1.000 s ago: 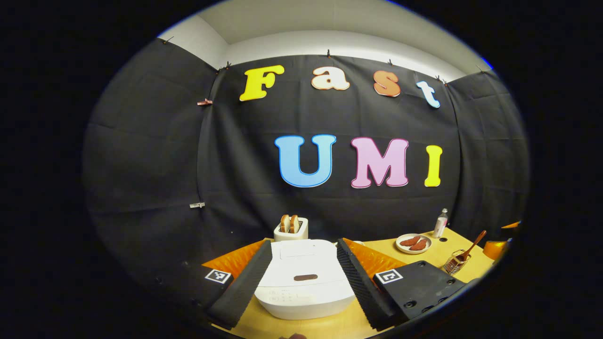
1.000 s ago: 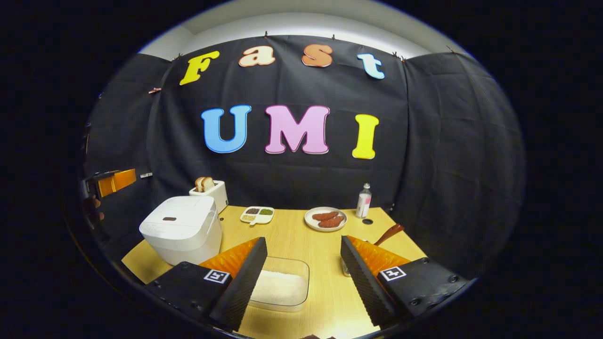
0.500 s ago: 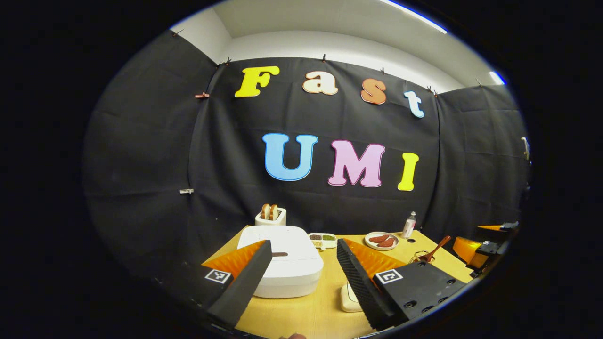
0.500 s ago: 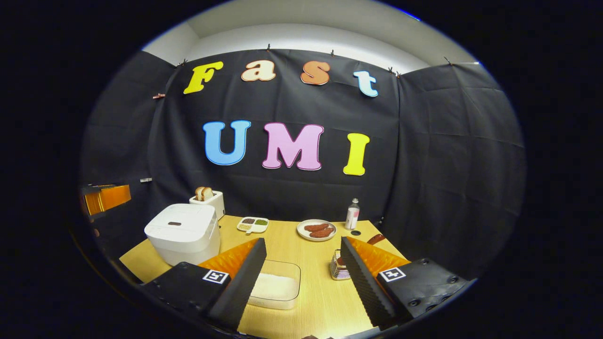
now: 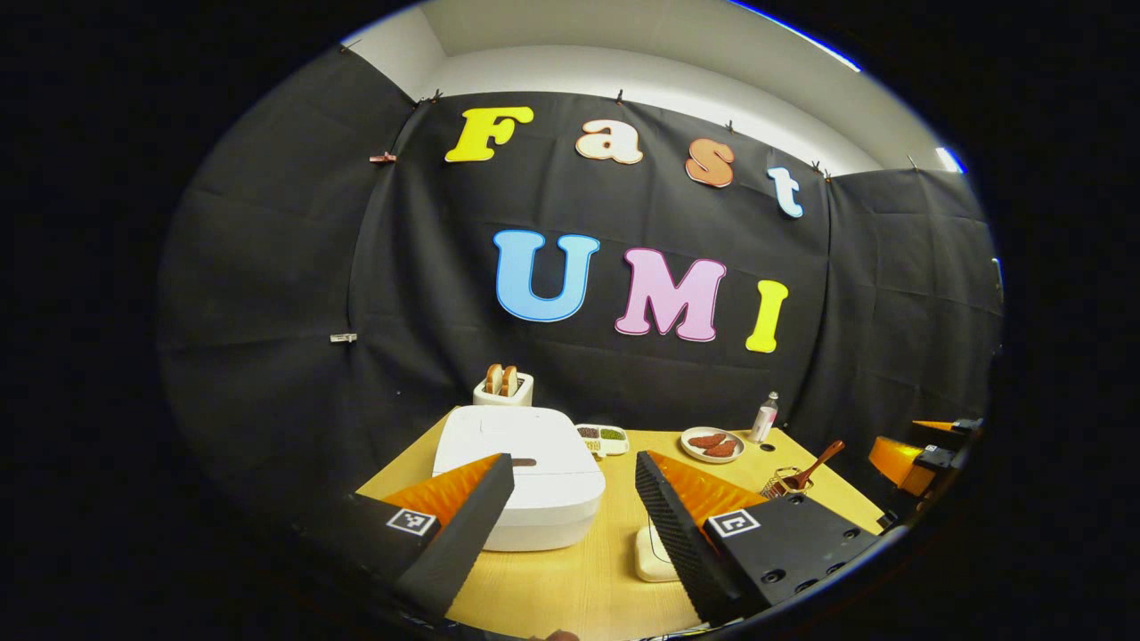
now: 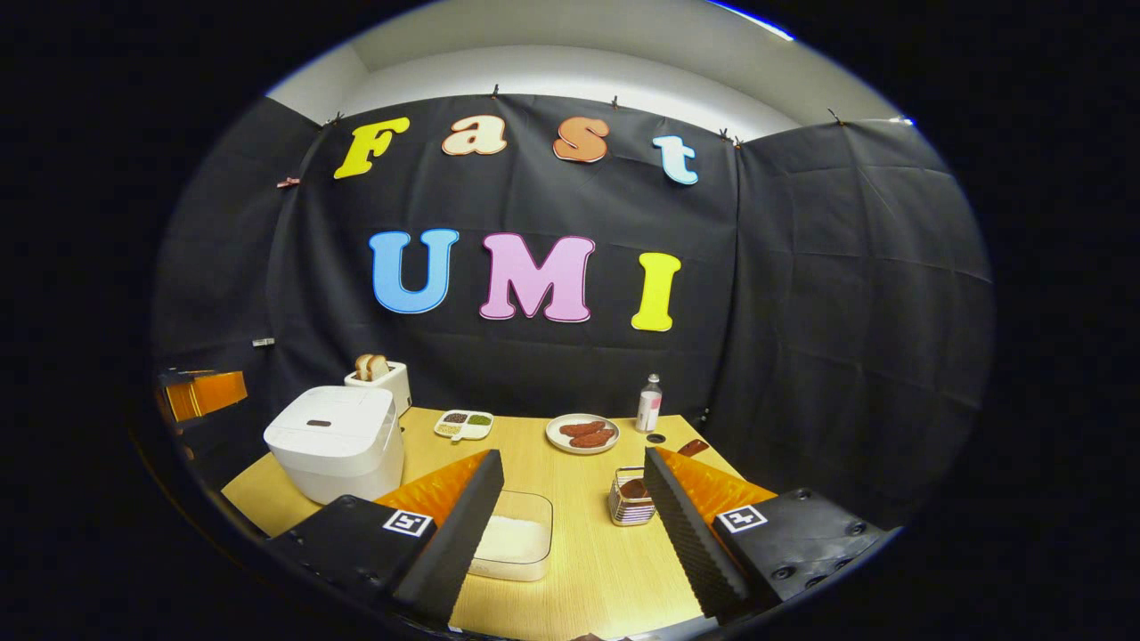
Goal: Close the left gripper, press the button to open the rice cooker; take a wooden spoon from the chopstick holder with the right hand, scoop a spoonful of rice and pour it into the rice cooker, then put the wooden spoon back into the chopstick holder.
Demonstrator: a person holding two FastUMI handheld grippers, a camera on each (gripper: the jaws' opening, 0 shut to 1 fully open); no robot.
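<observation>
While both tools hang above the near edge, the wooden bench (image 6: 583, 463) spreads flat and pale, with a fine straight grain and a wide bare strip down its middle.

The rice cooker (image 6: 337, 441) stands at the left. It is a white, smooth box with rounded corners, its lid is down, and a small dark oval button (image 5: 524, 462) sits on the front part of the lid. It stands close to the left edge of the bench.

The left hand-held gripper (image 5: 568, 512) is released; its two ribbed, wedge-shaped fingers stand wide apart with nothing between them, near the cooker's front right corner. The right hand-held gripper (image 6: 570, 512) is also released and holds nothing.

Between the fingers in the right gripper view lies a clear, shallow, square container of white rice (image 6: 511, 539), on the near middle of the bench.

To its right stands the chopstick holder (image 6: 631, 500), a small wire basket. The wooden spoon (image 5: 812, 465) rests in it, brown and glossy, leaning with the handle to the far right.

At the far side, from left to right, are a white toaster (image 6: 381, 381) with two bread slices, just behind the cooker, a white divided tray (image 6: 463, 425) of grains, a round plate (image 6: 582, 434) with brown pieces, and a small bottle (image 6: 649, 403).
</observation>
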